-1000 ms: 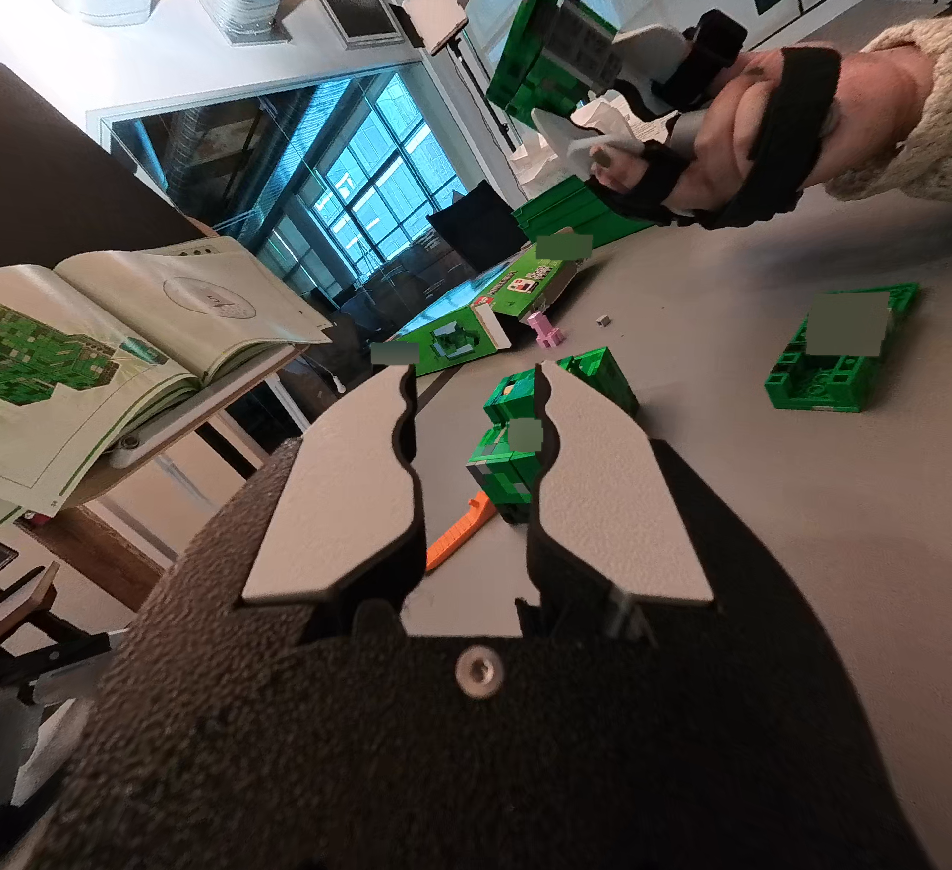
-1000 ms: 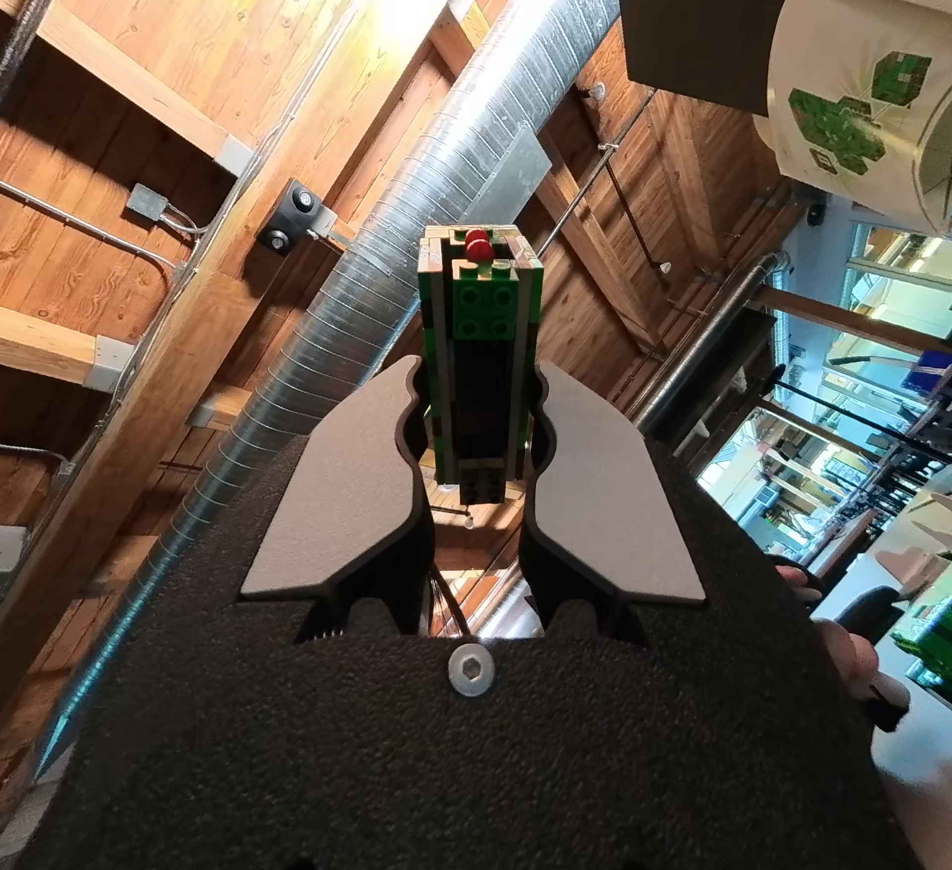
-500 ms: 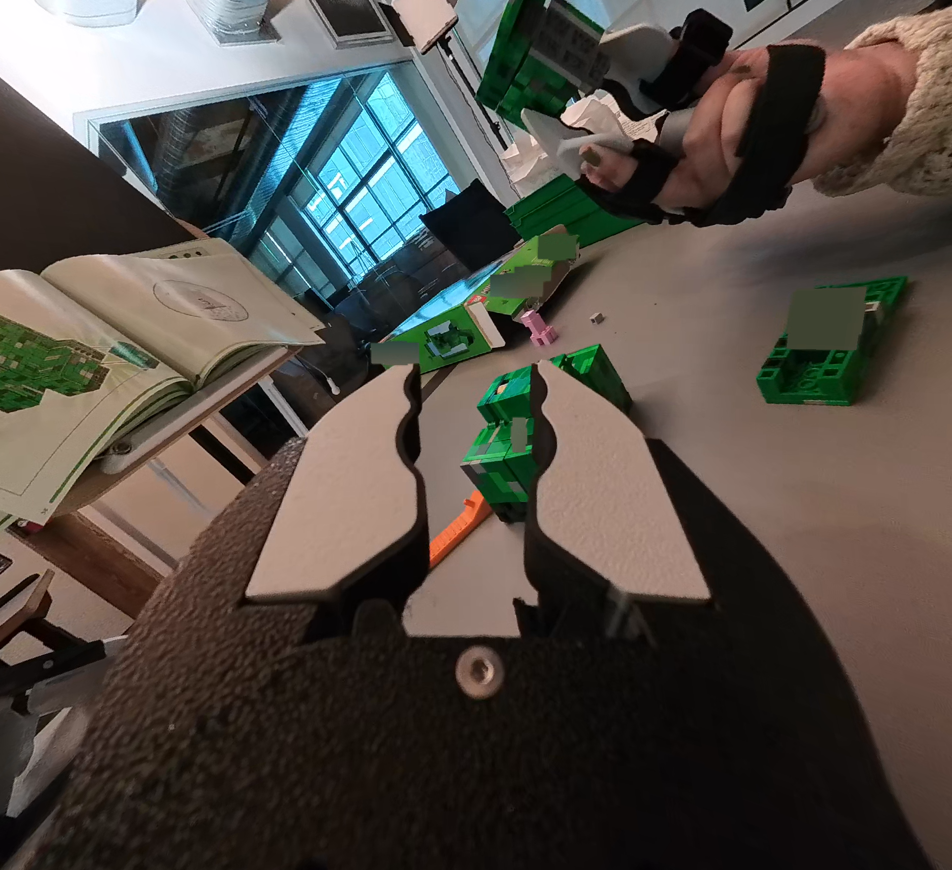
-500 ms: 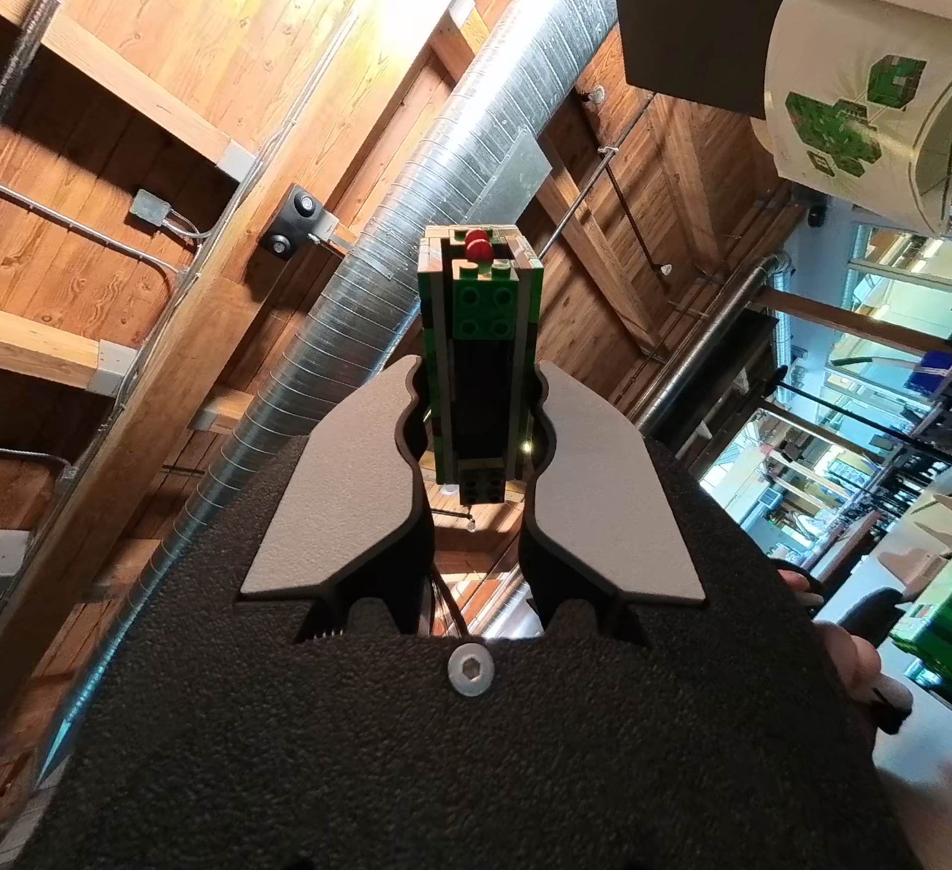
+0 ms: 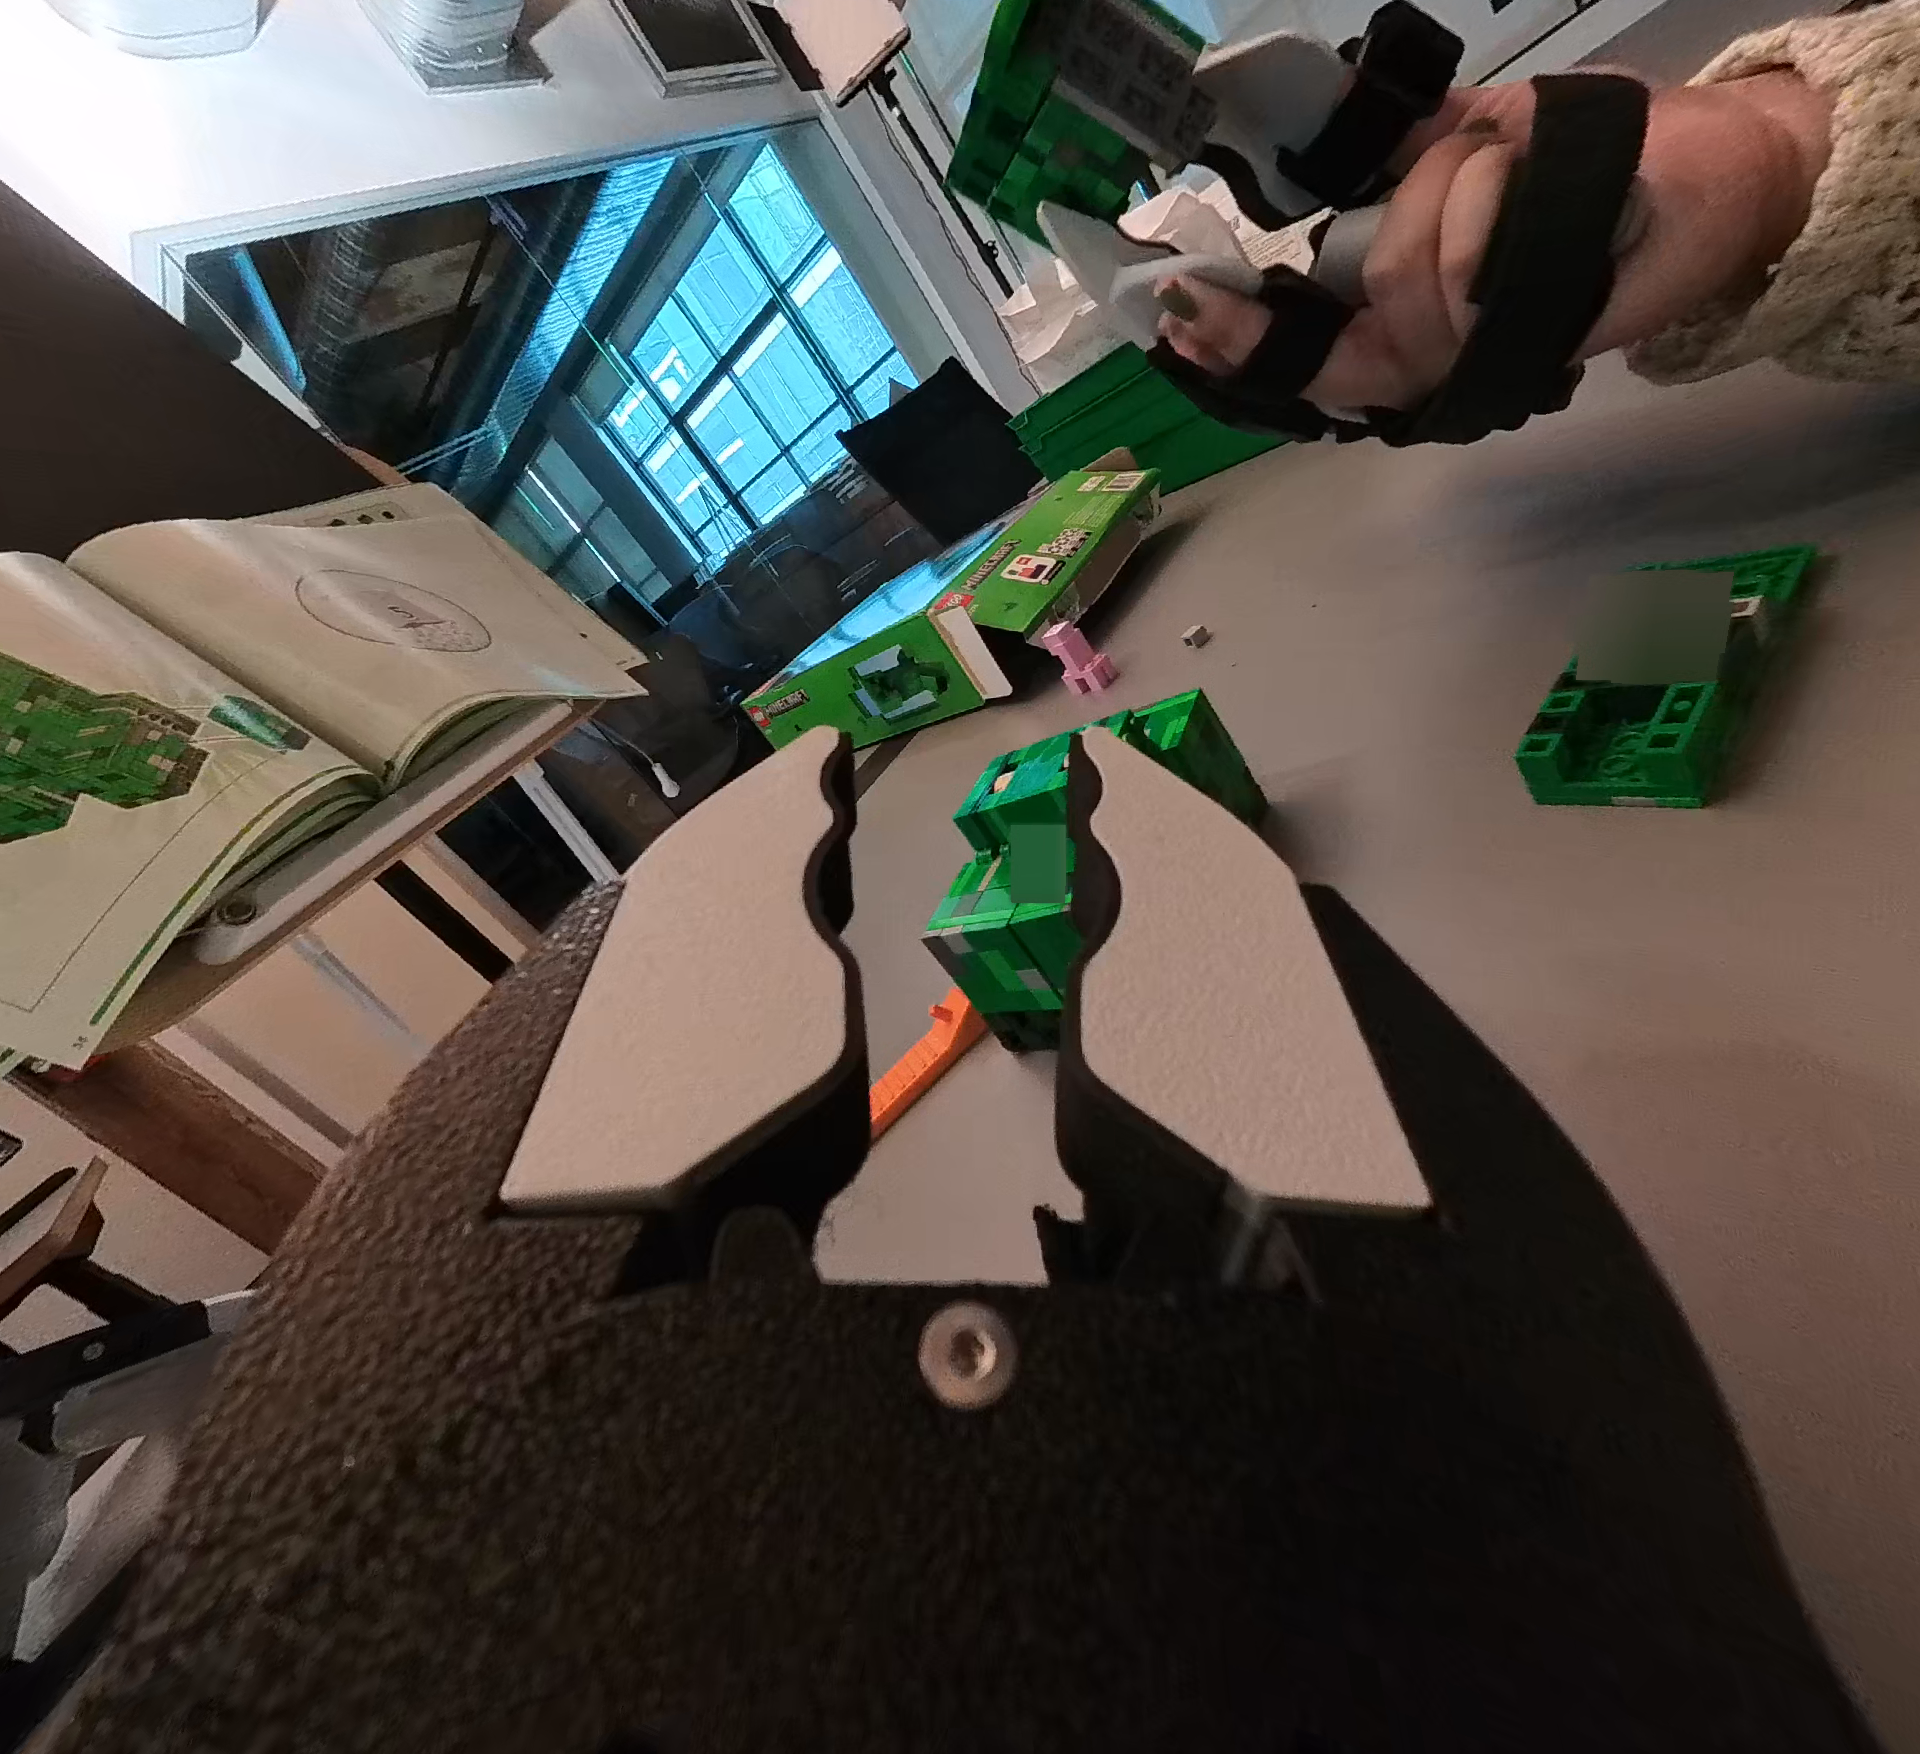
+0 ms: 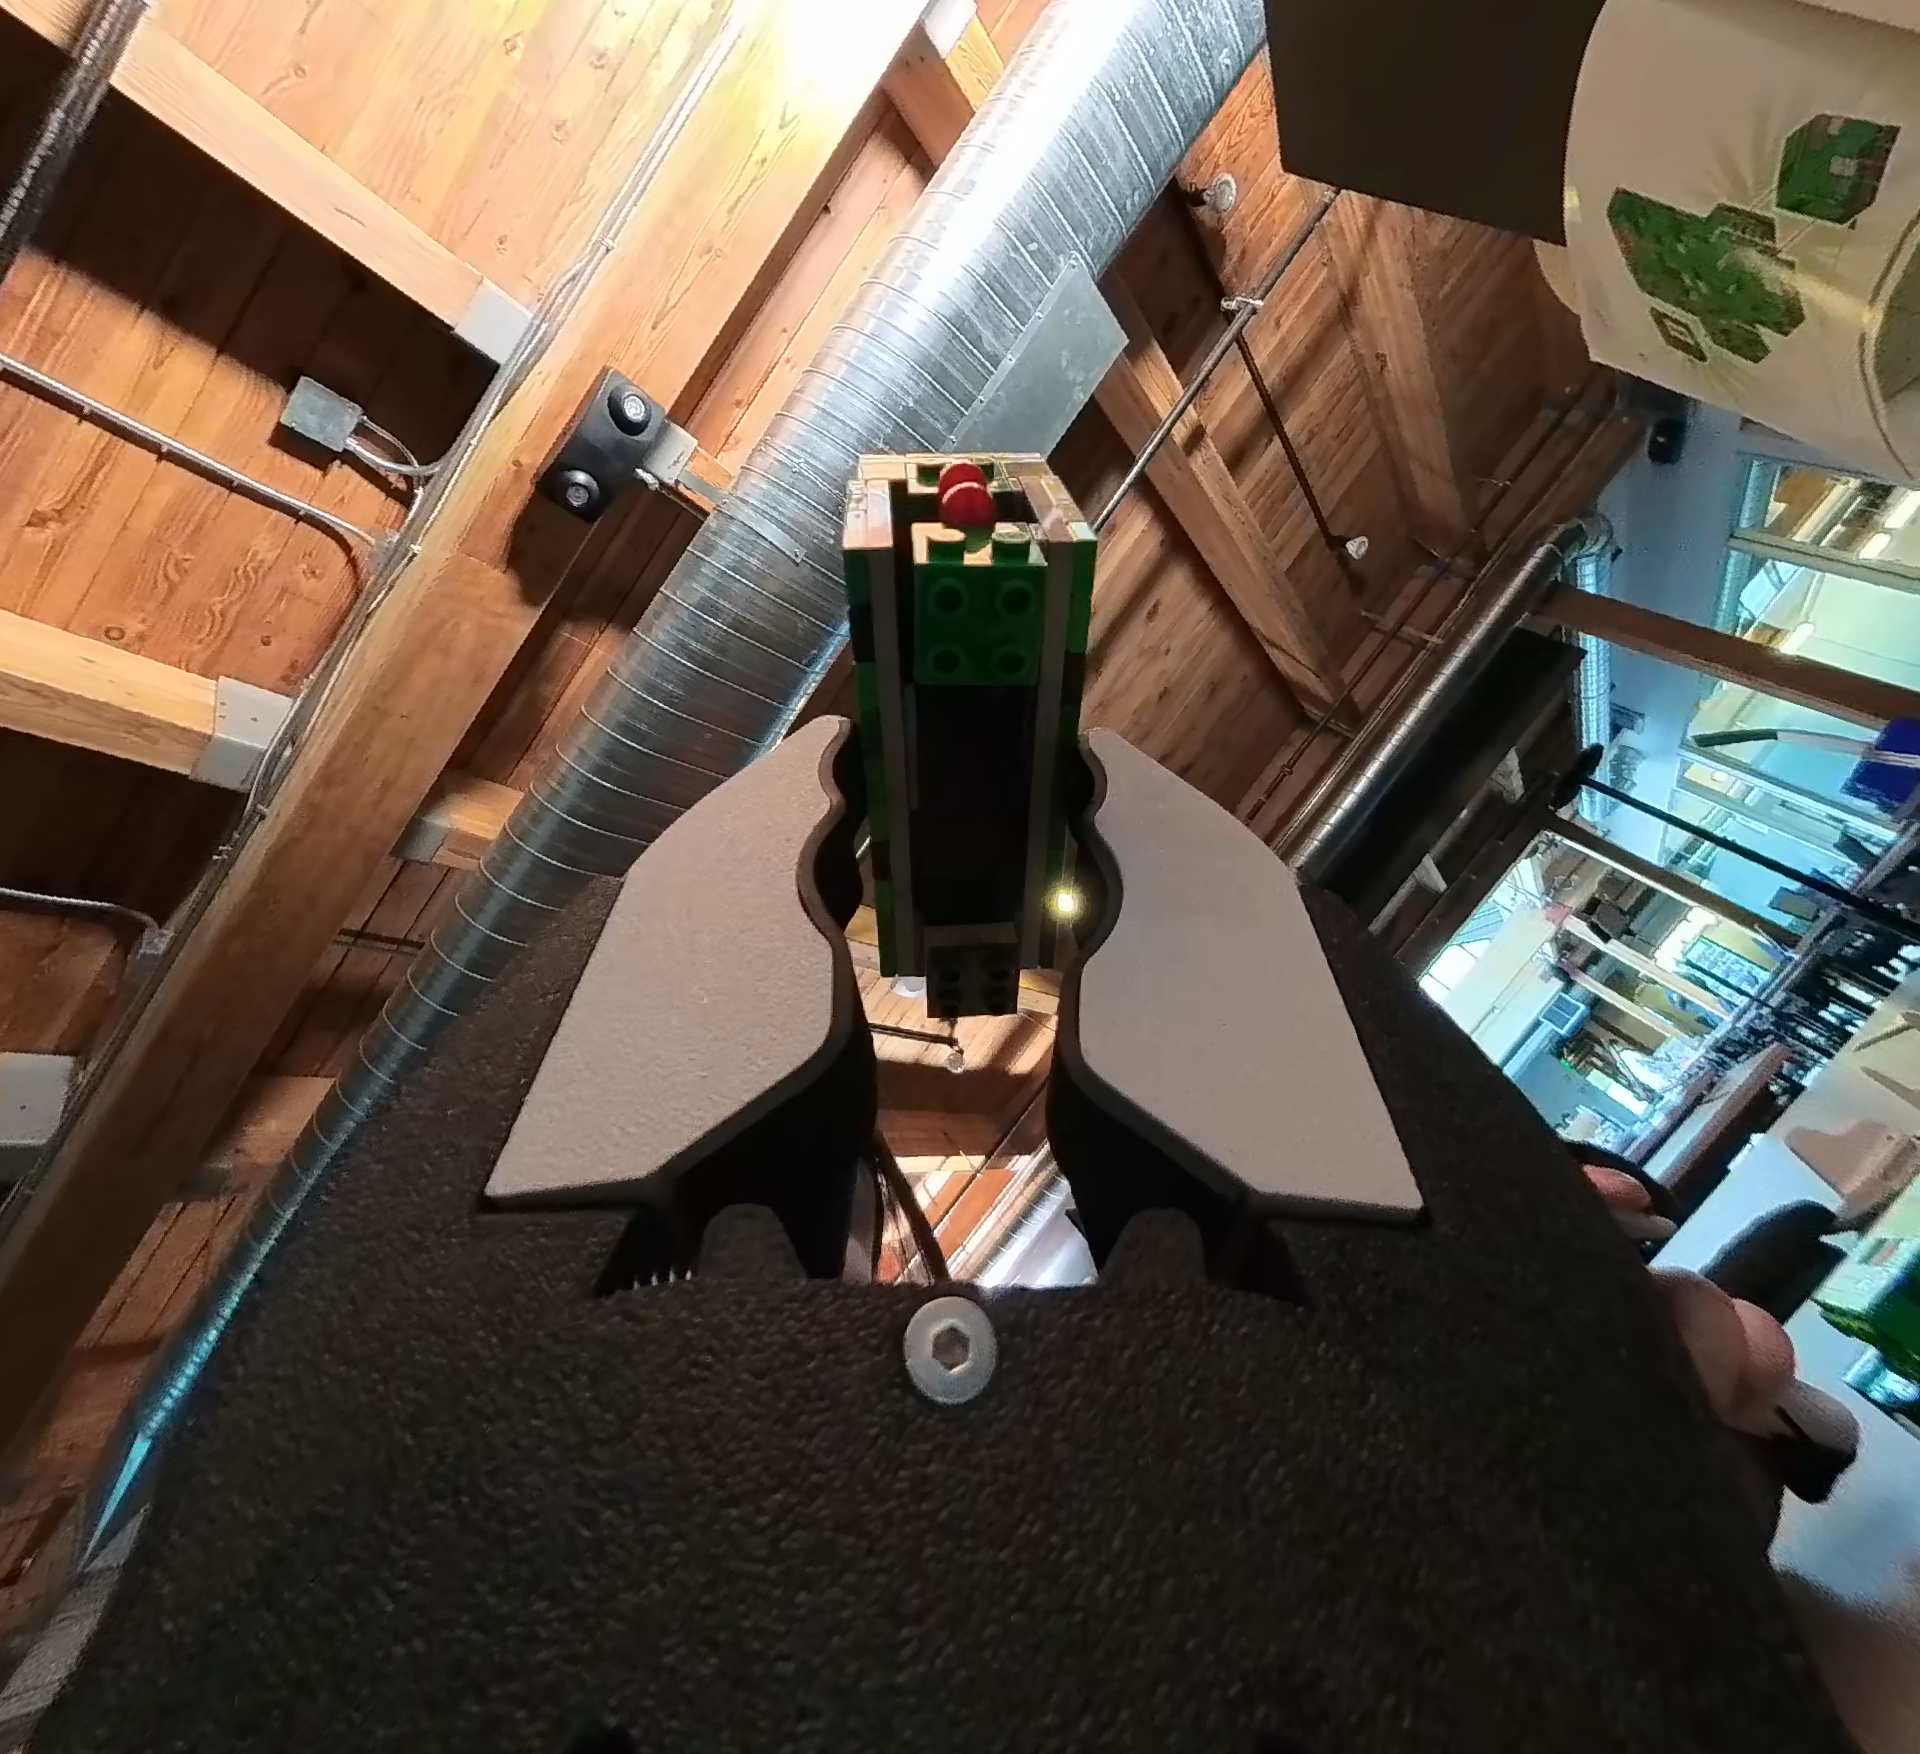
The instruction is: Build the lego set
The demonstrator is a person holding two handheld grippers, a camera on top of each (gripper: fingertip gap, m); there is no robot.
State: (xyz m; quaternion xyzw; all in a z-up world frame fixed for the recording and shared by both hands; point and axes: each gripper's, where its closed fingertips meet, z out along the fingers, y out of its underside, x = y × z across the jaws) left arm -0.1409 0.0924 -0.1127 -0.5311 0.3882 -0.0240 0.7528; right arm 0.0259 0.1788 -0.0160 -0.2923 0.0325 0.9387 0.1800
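My right gripper is shut on a tall green and black lego block with red studs on top, held high and pointing at the ceiling. In the left wrist view that same gripper and block show at the upper right, held by a gloved hand. My left gripper is open and empty above the grey table. Beyond its fingers a green lego assembly lies on the table. Another green lego piece lies to the right.
An orange brick separator lies by the green assembly. A green set box and a small pink figure lie farther back. An open instruction book rests on a stand at the left; it also shows in the right wrist view. Tip to tip, the grippers are about 20 cm apart.
My left gripper has shifted slightly, so the green assembly sits a little lower left between the fingers. The right gripper stays raised with its block.
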